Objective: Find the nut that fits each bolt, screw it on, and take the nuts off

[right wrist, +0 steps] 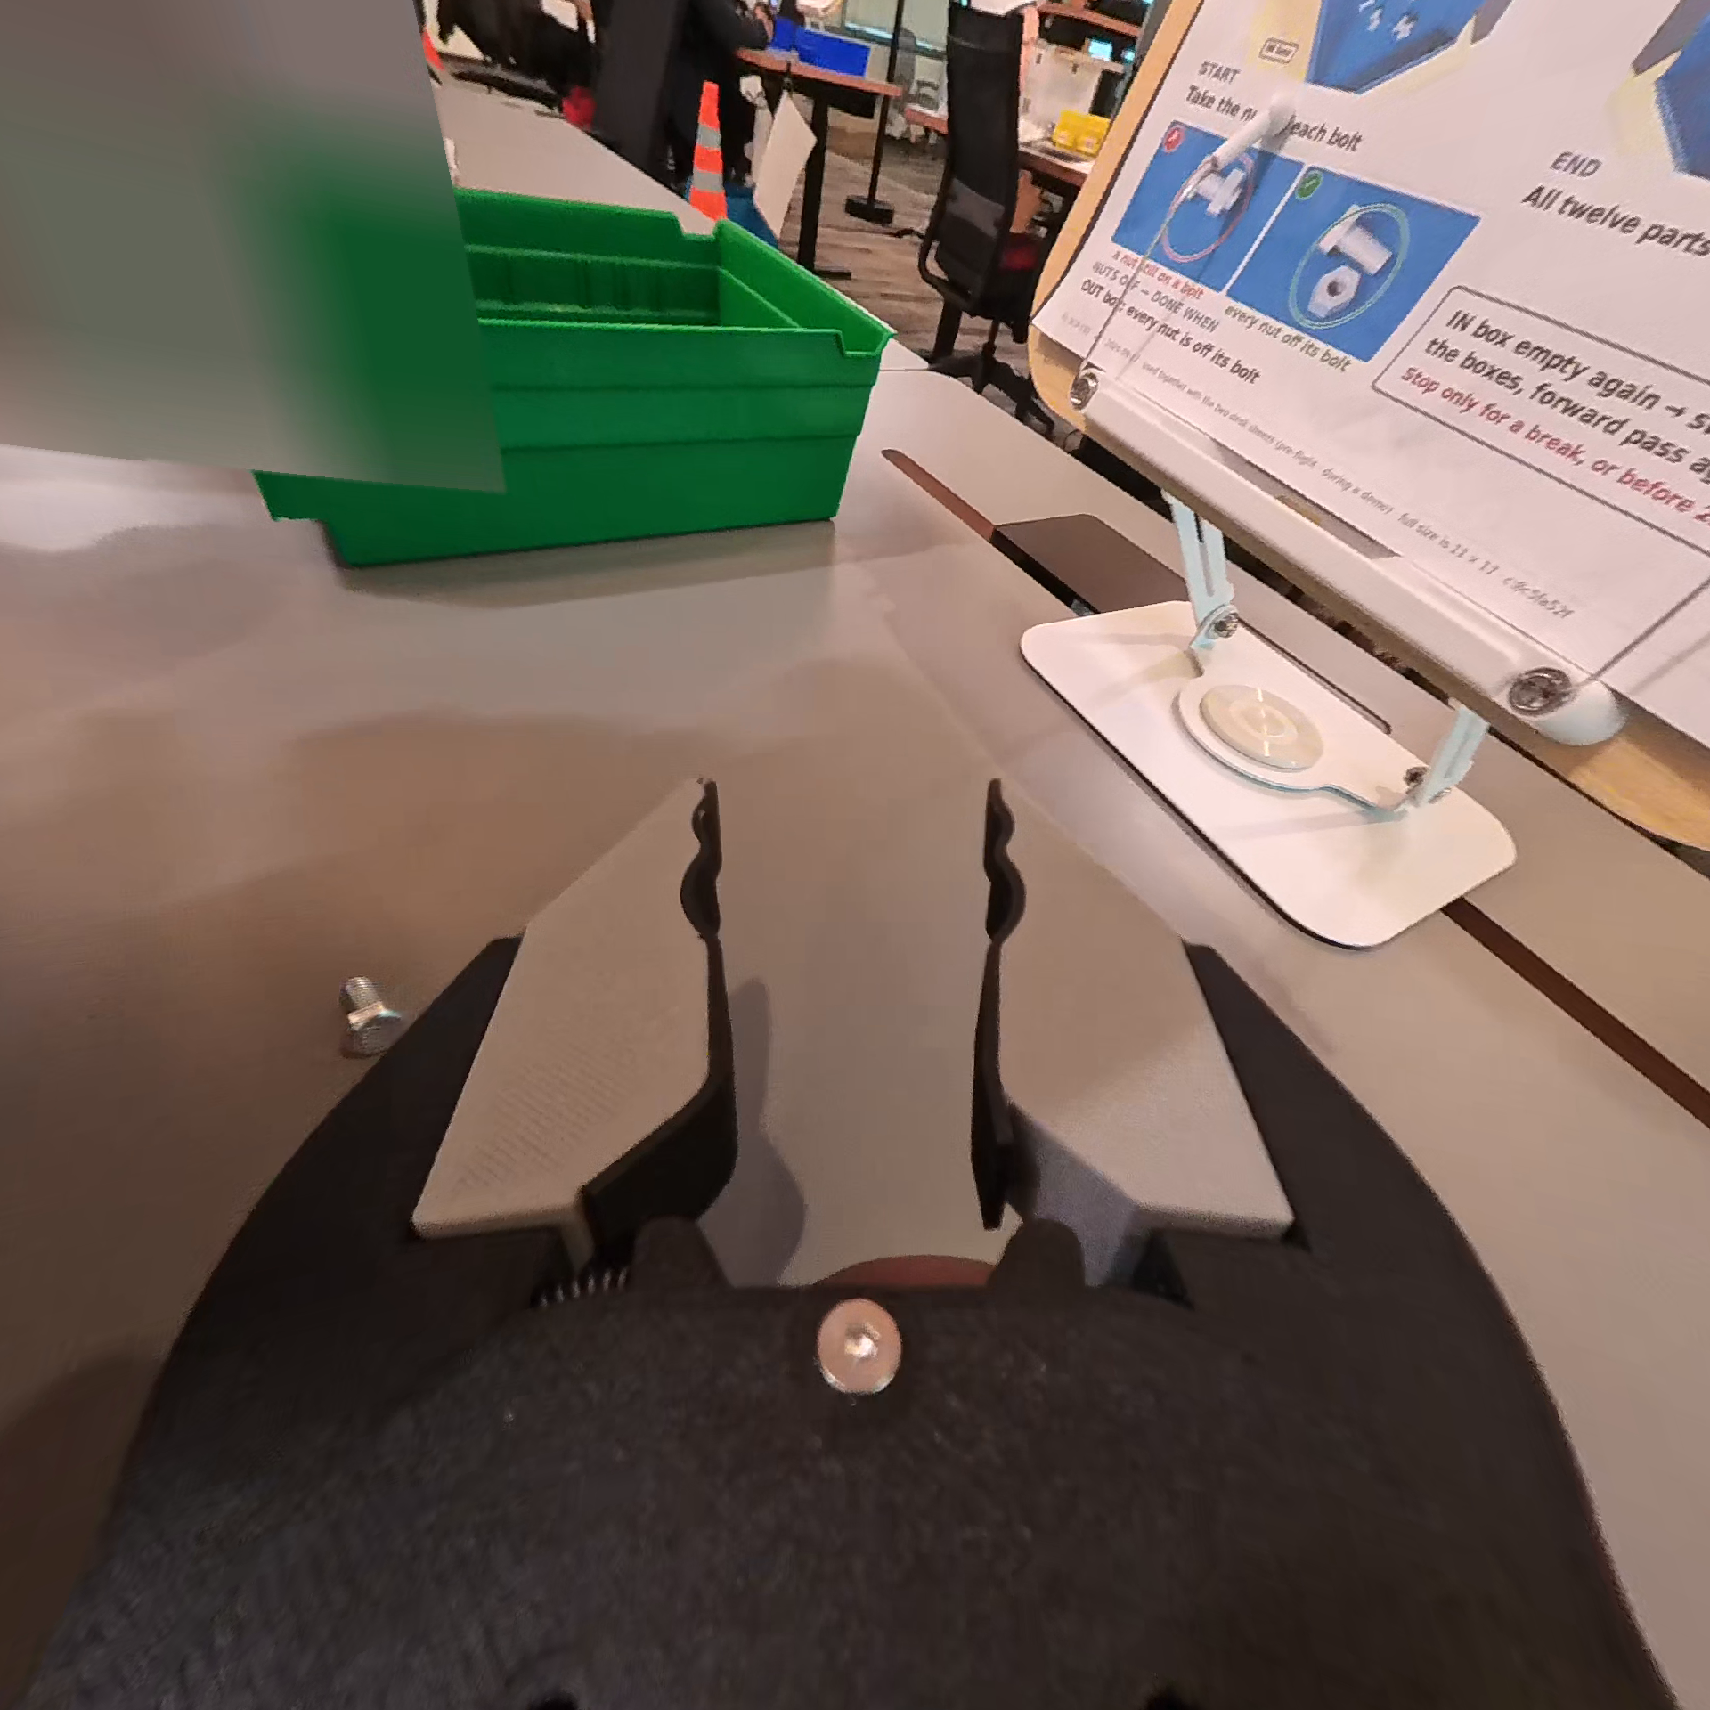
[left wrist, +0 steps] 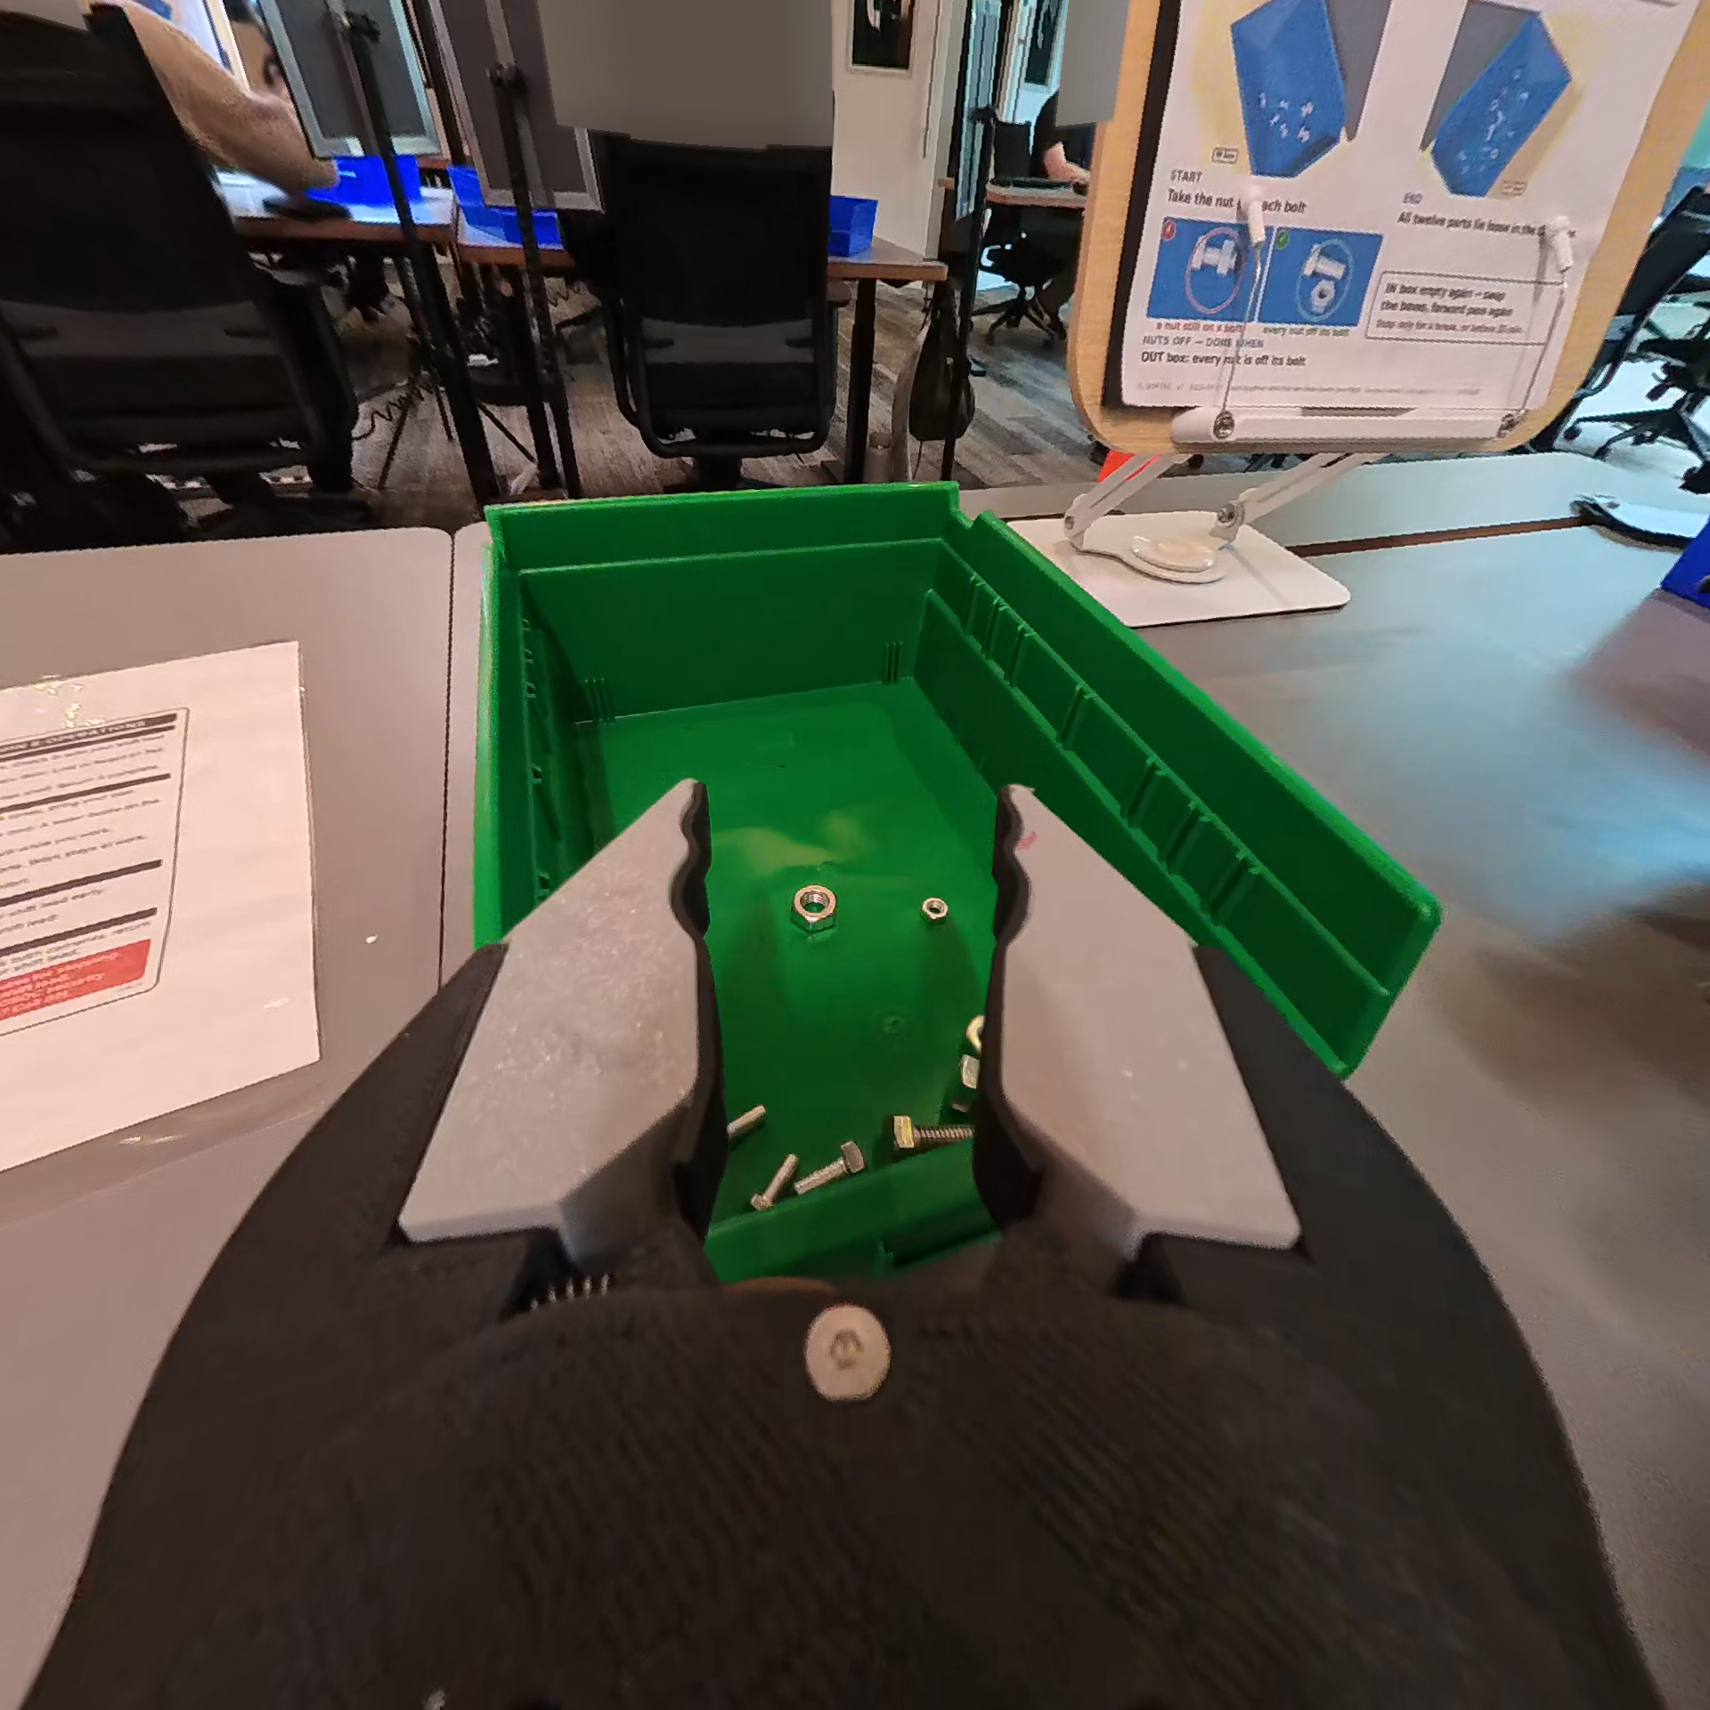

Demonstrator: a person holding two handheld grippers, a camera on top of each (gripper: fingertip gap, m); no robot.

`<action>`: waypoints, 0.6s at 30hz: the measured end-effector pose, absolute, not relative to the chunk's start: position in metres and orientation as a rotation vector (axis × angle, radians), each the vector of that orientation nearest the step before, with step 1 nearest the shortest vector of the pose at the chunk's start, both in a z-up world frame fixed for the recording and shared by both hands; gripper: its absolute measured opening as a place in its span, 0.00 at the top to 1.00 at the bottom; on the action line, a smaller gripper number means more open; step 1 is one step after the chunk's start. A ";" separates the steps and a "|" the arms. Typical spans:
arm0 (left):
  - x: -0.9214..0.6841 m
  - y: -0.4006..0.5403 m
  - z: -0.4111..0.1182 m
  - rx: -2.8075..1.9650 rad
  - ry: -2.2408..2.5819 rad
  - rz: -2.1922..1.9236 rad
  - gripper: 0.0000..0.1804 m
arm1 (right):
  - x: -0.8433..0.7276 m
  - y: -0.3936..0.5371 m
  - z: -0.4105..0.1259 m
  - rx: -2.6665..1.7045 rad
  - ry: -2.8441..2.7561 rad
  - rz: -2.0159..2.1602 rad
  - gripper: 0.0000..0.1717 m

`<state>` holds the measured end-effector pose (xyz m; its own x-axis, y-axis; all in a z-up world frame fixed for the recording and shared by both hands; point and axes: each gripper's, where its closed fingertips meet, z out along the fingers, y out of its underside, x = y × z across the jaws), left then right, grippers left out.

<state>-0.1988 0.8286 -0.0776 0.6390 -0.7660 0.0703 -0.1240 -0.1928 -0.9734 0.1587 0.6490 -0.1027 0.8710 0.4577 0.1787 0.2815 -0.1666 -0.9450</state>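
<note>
My left gripper (left wrist: 853, 814) is open and empty, held above a green bin (left wrist: 740, 611). On the bin's floor lie a large nut (left wrist: 814, 907), a small nut (left wrist: 935, 910) and several loose bolts (left wrist: 837, 1168) near the front wall. My right gripper (right wrist: 851, 814) is open and empty, low over the grey table (right wrist: 648, 666). A single bolt (right wrist: 367, 1016) lies on the table just left of its left finger. The green bin also shows in the right wrist view (right wrist: 666, 435), far left, partly behind a blurred patch.
A white stand (right wrist: 1277, 786) holding an instruction board (right wrist: 1388, 278) is at the right; it also shows in the left wrist view (left wrist: 1203, 574). A printed sheet (left wrist: 157, 888) lies left of the bin. Chairs and desks stand beyond the table. The grippers' ends are close to 40 cm from one another.
</note>
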 end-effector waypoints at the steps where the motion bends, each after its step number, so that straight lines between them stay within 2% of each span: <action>1: -0.199 0.828 -0.078 -1.692 0.733 -0.690 0.67 | 0.160 0.649 -0.103 -1.764 -0.558 0.169 0.68; 18: -0.192 0.821 -0.079 -1.683 0.787 -0.660 0.67 | 0.164 0.653 -0.110 -1.782 -0.546 0.172 0.69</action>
